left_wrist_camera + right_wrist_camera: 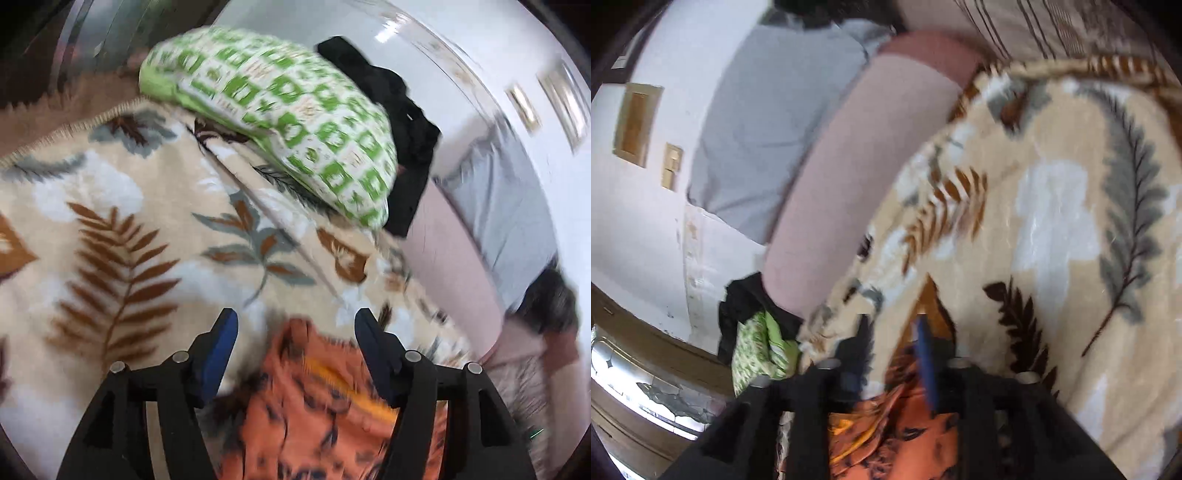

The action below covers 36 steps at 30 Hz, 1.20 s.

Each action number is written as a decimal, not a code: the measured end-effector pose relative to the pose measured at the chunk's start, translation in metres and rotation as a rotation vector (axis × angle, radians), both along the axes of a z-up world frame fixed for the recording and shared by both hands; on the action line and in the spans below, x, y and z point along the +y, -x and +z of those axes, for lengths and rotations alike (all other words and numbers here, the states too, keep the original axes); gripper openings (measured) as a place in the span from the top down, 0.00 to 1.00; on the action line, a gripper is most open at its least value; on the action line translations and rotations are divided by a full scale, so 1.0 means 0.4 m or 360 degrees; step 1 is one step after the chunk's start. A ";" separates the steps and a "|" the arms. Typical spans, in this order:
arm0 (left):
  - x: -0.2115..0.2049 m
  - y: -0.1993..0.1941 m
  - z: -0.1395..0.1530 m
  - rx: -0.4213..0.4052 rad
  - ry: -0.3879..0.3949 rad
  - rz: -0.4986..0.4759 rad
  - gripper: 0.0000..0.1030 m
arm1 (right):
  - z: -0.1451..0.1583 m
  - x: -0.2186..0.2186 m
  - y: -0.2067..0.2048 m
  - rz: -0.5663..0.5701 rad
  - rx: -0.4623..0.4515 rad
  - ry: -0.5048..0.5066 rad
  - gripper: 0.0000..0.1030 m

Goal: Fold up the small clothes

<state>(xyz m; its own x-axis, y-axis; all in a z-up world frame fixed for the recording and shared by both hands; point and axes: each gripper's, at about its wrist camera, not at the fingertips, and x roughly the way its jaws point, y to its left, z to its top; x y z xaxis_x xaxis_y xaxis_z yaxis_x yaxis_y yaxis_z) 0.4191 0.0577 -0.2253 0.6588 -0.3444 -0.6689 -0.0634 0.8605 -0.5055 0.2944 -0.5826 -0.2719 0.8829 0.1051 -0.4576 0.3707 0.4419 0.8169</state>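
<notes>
An orange garment with dark print (314,398) lies on a beige leaf-patterned blanket (122,229). In the left wrist view my left gripper (295,325) is open, its blue-padded jaws wide apart, with the garment's top edge between and below them. In the right wrist view the same orange garment (886,428) sits bunched under my right gripper (894,325). Its jaws stand partly apart above the cloth; the view is blurred, and I cannot tell whether they pinch any fabric.
A green-and-white patterned pillow (273,110) lies at the blanket's far side, with a black cloth (399,110) behind it. A pink bolster (857,177) and a grey pillow (757,129) lie against the white wall. A wooden headboard (646,369) is at lower left.
</notes>
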 end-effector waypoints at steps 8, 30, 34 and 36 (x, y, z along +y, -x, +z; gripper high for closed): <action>-0.225 0.199 -0.075 0.0181 -0.0356 -0.0252 0.35 | 0.141 0.431 -0.059 0.0780 0.0198 0.0649 0.35; -0.164 0.178 -0.153 0.0230 -0.0353 -0.0228 0.35 | 0.019 0.766 -0.422 0.1106 0.0351 0.0704 0.62; -0.162 0.185 -0.151 0.0207 -0.0394 -0.0234 0.35 | -0.006 0.899 -0.413 0.1361 0.0338 0.0693 0.62; -0.159 0.190 -0.150 0.0198 -0.0413 -0.0236 0.35 | -0.032 0.964 -0.442 0.1434 0.0337 0.0665 0.62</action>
<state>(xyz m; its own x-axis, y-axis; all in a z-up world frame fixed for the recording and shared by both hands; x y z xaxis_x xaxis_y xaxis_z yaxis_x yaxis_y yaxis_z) 0.3429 -0.0059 -0.2854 0.5221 -0.2378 -0.8191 0.0247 0.9642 -0.2642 0.4711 -0.1971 -0.2849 0.4503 0.4876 -0.7480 -0.1225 0.8635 0.4892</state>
